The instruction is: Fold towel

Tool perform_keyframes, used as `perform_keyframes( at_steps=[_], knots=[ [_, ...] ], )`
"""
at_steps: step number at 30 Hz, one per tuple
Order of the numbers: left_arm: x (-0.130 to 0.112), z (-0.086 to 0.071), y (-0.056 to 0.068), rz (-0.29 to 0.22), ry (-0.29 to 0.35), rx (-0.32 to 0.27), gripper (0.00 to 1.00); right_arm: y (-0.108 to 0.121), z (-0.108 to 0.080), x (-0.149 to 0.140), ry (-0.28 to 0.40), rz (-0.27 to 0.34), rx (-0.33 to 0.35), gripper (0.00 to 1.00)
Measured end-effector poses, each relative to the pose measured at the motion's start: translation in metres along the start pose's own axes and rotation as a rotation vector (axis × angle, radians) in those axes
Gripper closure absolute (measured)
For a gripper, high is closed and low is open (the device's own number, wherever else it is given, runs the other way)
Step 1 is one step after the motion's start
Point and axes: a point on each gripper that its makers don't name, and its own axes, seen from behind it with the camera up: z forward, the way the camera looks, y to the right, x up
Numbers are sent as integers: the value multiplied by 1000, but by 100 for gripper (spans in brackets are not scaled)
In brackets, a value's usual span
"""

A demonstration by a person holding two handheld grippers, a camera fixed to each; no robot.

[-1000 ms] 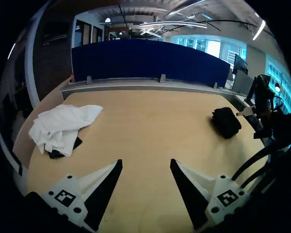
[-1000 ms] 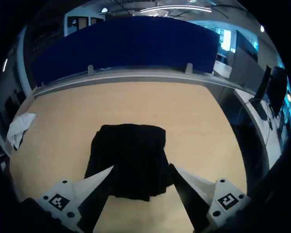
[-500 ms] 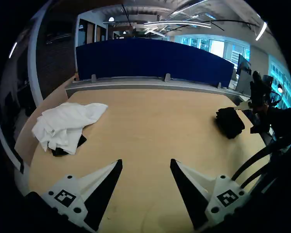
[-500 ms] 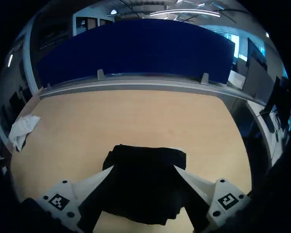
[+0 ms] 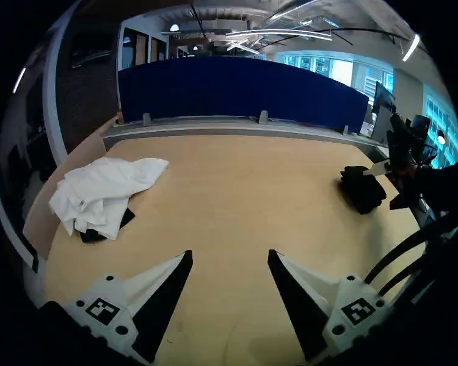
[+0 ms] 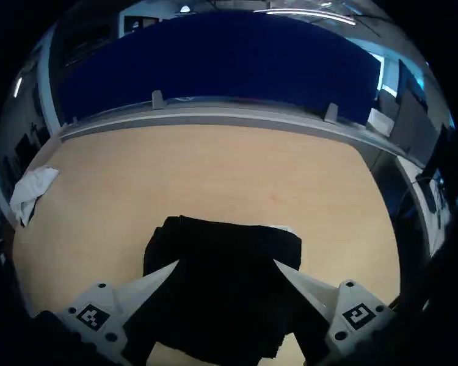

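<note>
A crumpled white towel (image 5: 104,192) lies at the left side of the wooden table (image 5: 241,183); in the right gripper view the white towel (image 6: 30,192) is small at the far left. A folded black towel (image 5: 362,188) rests near the table's right edge. My right gripper (image 6: 226,263) stands open with the black towel (image 6: 223,244) lying between its fingers and reaching back past the tips. In the left gripper view, the right gripper (image 5: 378,189) sits at that towel, held by a hand. My left gripper (image 5: 229,256) hovers open over bare table, holding nothing.
A blue partition (image 5: 229,91) on a grey rail runs along the table's far edge. A small dark item (image 5: 91,236) pokes out from under the white towel. Monitors and chairs stand beyond the right edge. Bare wood (image 6: 198,177) stretches across the table's middle.
The right gripper has moved forward, so the black towel went from just ahead of its fingertips to deep between the fingers. The left gripper has barely shifted.
</note>
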Motion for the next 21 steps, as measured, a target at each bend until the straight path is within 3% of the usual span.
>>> perform_keyframes(
  at_steps=[12,21],
  knots=[
    [-9,-3,-2,7,-16,5,9,12,21,-6,-14,12,10,0],
    [-7,-2,2,10,-13,-5,9,8,8,3,21,20,13,0]
  ],
)
